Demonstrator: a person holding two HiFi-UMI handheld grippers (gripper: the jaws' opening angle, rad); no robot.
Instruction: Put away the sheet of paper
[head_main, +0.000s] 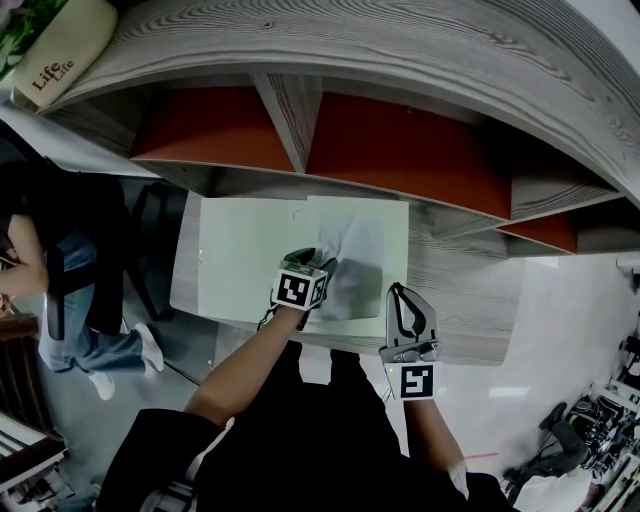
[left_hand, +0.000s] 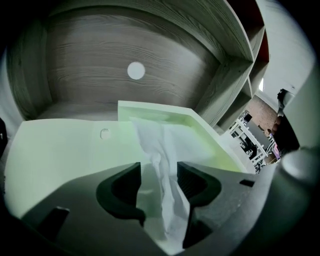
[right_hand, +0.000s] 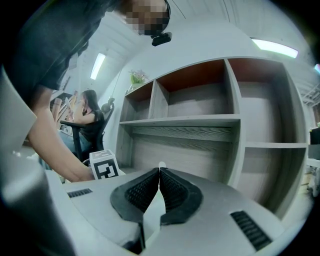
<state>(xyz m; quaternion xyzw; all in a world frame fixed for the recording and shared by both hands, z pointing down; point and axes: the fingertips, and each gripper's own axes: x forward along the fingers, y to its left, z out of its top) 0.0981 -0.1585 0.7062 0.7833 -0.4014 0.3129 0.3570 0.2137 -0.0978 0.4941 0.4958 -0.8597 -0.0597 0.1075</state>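
Note:
A crumpled white sheet of paper (head_main: 352, 262) lies in a pale green box (head_main: 240, 250) on the wooden ledge under the shelves. My left gripper (head_main: 318, 264) is over the box. In the left gripper view the paper (left_hand: 159, 145) runs up between the two jaws of that gripper (left_hand: 159, 170), which stand apart with a gap on the left side, so it is open. The box's wall (left_hand: 210, 137) rises to the right. My right gripper (head_main: 403, 292) hangs to the right, off the box, shut with nothing in it (right_hand: 159, 172).
A wood-grain shelf unit (head_main: 400, 150) with red-backed compartments stands above the box, its open compartments (right_hand: 200, 95) ahead of the right gripper. A seated person (head_main: 60, 260) is at the left. A cushion (head_main: 60, 50) lies on the shelf's top at the far left.

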